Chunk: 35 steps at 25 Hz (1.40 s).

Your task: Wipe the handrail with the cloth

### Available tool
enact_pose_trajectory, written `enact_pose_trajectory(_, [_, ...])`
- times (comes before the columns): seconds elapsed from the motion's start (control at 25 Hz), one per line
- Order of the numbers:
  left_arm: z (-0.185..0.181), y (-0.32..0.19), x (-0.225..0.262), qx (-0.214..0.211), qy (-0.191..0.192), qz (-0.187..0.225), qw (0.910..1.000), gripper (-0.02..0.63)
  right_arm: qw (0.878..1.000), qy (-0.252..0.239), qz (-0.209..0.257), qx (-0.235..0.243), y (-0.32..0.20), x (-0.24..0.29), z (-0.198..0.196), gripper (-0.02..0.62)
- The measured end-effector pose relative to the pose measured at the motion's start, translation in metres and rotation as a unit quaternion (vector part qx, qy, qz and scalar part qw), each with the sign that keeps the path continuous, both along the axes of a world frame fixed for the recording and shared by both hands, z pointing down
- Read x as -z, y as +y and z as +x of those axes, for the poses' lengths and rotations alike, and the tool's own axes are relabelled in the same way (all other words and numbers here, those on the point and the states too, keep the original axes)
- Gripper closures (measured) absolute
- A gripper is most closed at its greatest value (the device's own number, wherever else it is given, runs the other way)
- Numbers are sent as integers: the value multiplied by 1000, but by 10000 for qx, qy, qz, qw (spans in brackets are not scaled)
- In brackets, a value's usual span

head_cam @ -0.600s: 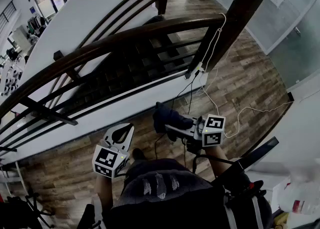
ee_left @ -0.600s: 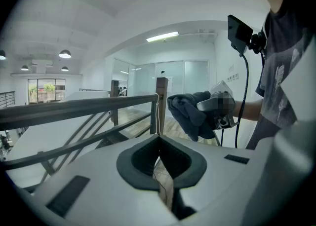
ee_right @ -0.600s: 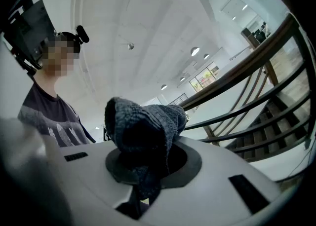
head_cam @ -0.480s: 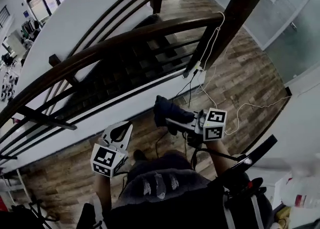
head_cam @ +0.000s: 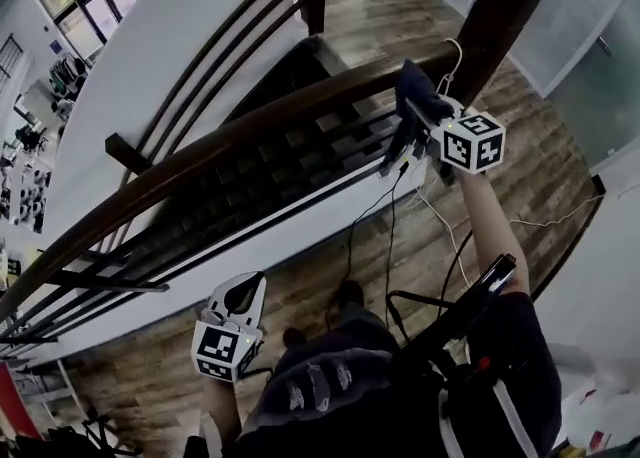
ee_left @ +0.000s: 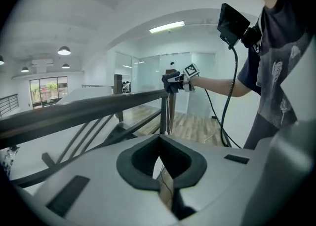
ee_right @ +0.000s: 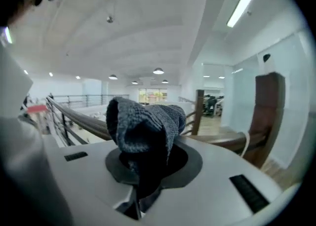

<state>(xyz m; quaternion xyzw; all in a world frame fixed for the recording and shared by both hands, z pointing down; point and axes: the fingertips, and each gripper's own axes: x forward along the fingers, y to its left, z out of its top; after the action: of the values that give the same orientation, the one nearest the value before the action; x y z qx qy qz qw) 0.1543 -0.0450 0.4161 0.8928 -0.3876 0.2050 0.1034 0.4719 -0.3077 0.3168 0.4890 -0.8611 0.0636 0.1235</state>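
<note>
1. Holding the cloth (head_cam: pixel 420 89) clenched in its fingers, the right gripper (head_cam: pixel 418 114) is up at the handrail (head_cam: pixel 250 131), just beside the newel post (head_cam: pixel 497 21); cloth sits at the rail top, actual contact hard to confirm.
2. Left gripper (head_cam: pixel 238 298) hangs low, well apart from the rail; fingers pressed together, nothing between them.
3. Around: white cable (head_cam: pixel 457 49) looped by the post; black cables (head_cam: pixel 390 226) run down to the plank floor (head_cam: pixel 520 176); dark stairs (head_cam: pixel 280 161) under the rail; horizontal bars below the rail stand between person and stairwell.
4. Hidden: the cloth covers the right fingertips in the right gripper view, its lower end pinched down in the slot; rail's far left end cut off by the frame edge.
5. Materials: cloth dark grey-blue, knitted, bunched into a lump; rail dark brown wood, smooth, rounded, gently curving; post square, dark; grippers light grey plastic with dark pads.
</note>
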Motion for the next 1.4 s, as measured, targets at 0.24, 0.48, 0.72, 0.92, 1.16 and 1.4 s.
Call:
enact_pose_trajectory(0.24, [28,-47,-2,619,-207,-274,9975,598,9772,1660,-170,-1312,-181,-4,144,555])
enact_pose_trajectory(0.48, [48,-88,0,691,-460,-359,9959,598,9801,1473,-424,-1262,-231,-27,178,555])
enact_pose_trajectory(0.72, [81,-121,-3,586,-506,-193,9968,598,9875,943,-422,-1190,-238,-49,179,555])
enact_pose_trajectory(0.92, [39,-100,24,560,-410,-168,9975,598,9910,882,-525,-862,-204,-12,104,555])
enact_pose_trajectory(1.16, [13,-88,-1,656,-334,-30,9973,598,9901,1123,-595,-600,-182,-41,39,555])
enact_pose_trajectory(1.4, [-81,-46,-8,775,-174,105,9968,598,9878,1318,-777,-292,-144,-52,-85,556])
